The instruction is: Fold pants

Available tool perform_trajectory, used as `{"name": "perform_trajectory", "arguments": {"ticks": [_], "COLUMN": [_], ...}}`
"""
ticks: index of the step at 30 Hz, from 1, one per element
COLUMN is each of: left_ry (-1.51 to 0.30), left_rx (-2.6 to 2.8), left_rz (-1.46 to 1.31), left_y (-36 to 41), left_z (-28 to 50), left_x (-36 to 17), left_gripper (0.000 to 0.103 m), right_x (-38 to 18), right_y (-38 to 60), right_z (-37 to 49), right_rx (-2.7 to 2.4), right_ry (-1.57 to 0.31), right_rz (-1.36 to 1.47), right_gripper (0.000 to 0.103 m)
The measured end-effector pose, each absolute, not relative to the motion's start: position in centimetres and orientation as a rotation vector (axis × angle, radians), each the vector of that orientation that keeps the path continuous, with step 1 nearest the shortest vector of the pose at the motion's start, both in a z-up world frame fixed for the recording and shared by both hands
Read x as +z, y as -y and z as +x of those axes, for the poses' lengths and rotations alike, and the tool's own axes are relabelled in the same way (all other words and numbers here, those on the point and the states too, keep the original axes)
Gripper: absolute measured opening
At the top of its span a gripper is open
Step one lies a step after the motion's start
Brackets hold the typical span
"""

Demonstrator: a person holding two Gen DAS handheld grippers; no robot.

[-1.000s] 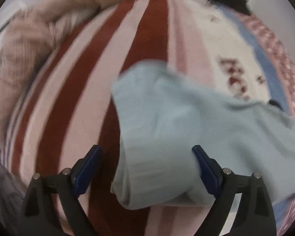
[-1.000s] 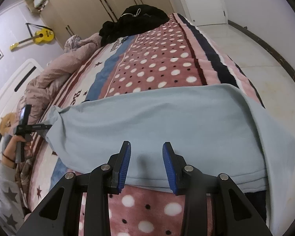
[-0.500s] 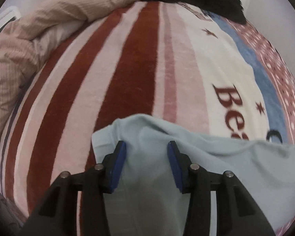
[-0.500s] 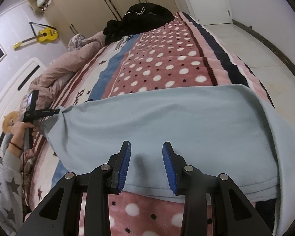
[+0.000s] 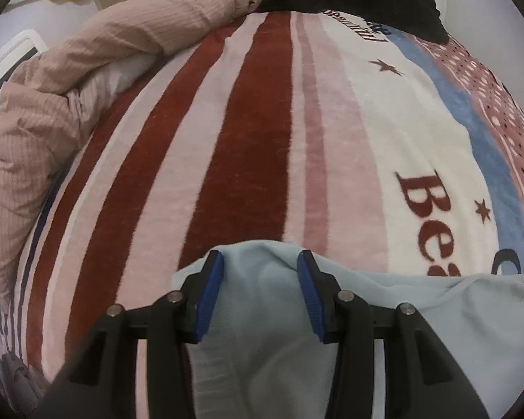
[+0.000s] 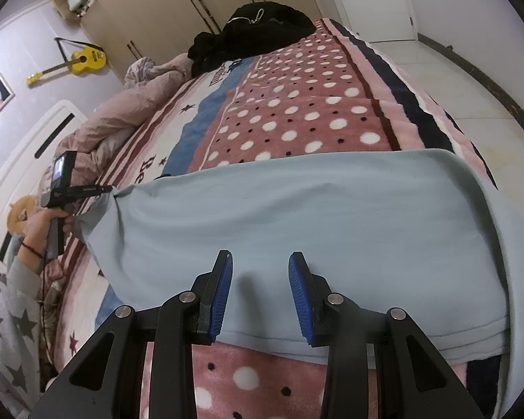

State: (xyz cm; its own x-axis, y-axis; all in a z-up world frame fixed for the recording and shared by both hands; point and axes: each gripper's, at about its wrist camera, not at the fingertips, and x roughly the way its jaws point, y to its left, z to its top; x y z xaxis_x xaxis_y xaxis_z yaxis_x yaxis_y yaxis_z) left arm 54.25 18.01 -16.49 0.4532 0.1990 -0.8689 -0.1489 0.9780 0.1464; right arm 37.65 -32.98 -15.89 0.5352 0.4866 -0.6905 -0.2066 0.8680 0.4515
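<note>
Light blue pants (image 6: 297, 209) lie spread across a patterned blanket on the bed. In the left wrist view one end of the pants (image 5: 262, 314) bunches between my left gripper's (image 5: 260, 293) blue pads (image 5: 209, 293), which press the cloth from both sides. The left gripper also shows at the pants' left end in the right wrist view (image 6: 104, 188), held in a hand. My right gripper (image 6: 260, 296) stands over the pants' near hem, jaws apart, with cloth between and under the pads.
A pink duvet (image 5: 52, 104) is heaped along the bed's left side. Black clothes (image 6: 255, 31) are piled at the far end. The bed's right edge drops to a tiled floor (image 6: 454, 80). A yellow guitar (image 6: 73, 63) hangs on the wall.
My left gripper narrowed from wide open onto the pants' end and drew it back toward me. The right gripper kept its gap and place.
</note>
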Motion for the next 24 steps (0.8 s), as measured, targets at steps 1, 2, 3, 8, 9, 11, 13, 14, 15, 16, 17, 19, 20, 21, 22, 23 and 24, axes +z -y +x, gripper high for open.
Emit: {"name": "perform_trajectory", "arguments": {"ticks": [1, 2, 3, 8, 9, 11, 13, 14, 15, 16, 17, 19, 20, 21, 22, 23, 24], "left_ry": [-1.081, -1.084, -1.087, -1.118, -1.112, -1.094, -1.068, -1.064, -1.066, -1.066, -1.061, -1.023, -1.002, -0.981, -0.965, -0.955, -0.953], "left_rx": [0.205, 0.191, 0.167, 0.077, 0.073, 0.124, 0.18, 0.203, 0.226, 0.252, 0.258, 0.25, 0.243, 0.242, 0.236, 0.218, 0.192], "left_rz": [0.053, 0.055, 0.058, 0.12, 0.111, 0.121, 0.099, 0.072, 0.052, 0.041, 0.04, 0.033, 0.035, 0.041, 0.045, 0.043, 0.029], "left_y": [-17.8, -17.3, -16.8, -13.9, -13.7, -13.8, -14.4, -15.0, -15.4, -15.8, -15.9, -15.8, -15.7, -15.6, -15.4, -15.2, -14.8], "left_z": [54.3, 54.3, 54.2, 53.9, 53.9, 54.5, 55.2, 55.6, 55.9, 56.0, 56.0, 55.1, 54.3, 53.4, 52.7, 51.7, 51.0], "left_x": [-16.6, -16.6, -16.6, -16.7, -16.6, -16.5, -16.6, -16.8, -17.0, -17.2, -17.0, -16.0, -15.2, -14.4, -13.8, -13.1, -12.5], "left_gripper": [0.041, 0.041, 0.041, 0.041, 0.041, 0.041, 0.041, 0.041, 0.041, 0.041, 0.04, 0.05, 0.065, 0.07, 0.075, 0.075, 0.075], "right_x": [-15.9, -15.9, -15.9, -15.8, -15.9, -15.9, -15.9, -15.8, -15.8, -15.6, -15.4, -15.1, -15.0, -14.8, -14.5, -14.3, -14.1], "right_y": [33.0, 33.0, 33.0, 33.1, 33.2, 33.2, 33.1, 33.1, 33.1, 33.2, 33.4, 34.2, 34.7, 35.2, 36.3, 37.2, 38.1], "right_z": [37.7, 37.6, 37.6, 37.7, 37.7, 37.7, 37.7, 37.6, 37.5, 37.5, 37.3, 37.0, 36.8, 36.6, 36.2, 35.8, 35.4], "right_rx": [0.423, 0.424, 0.424, 0.432, 0.433, 0.437, 0.439, 0.438, 0.436, 0.432, 0.428, 0.413, 0.403, 0.391, 0.368, 0.346, 0.325], "right_ry": [-0.92, -0.921, -0.921, -0.921, -0.92, -0.92, -0.92, -0.92, -0.918, -0.916, -0.915, -0.911, -0.908, -0.903, -0.89, -0.877, -0.864], "right_rz": [0.337, 0.336, 0.338, 0.349, 0.35, 0.357, 0.356, 0.352, 0.349, 0.347, 0.343, 0.332, 0.329, 0.329, 0.336, 0.338, 0.336], "right_gripper": [0.03, 0.03, 0.03, 0.03, 0.03, 0.03, 0.03, 0.03, 0.03, 0.03, 0.03, 0.03, 0.03, 0.033, 0.04, 0.043, 0.047]}}
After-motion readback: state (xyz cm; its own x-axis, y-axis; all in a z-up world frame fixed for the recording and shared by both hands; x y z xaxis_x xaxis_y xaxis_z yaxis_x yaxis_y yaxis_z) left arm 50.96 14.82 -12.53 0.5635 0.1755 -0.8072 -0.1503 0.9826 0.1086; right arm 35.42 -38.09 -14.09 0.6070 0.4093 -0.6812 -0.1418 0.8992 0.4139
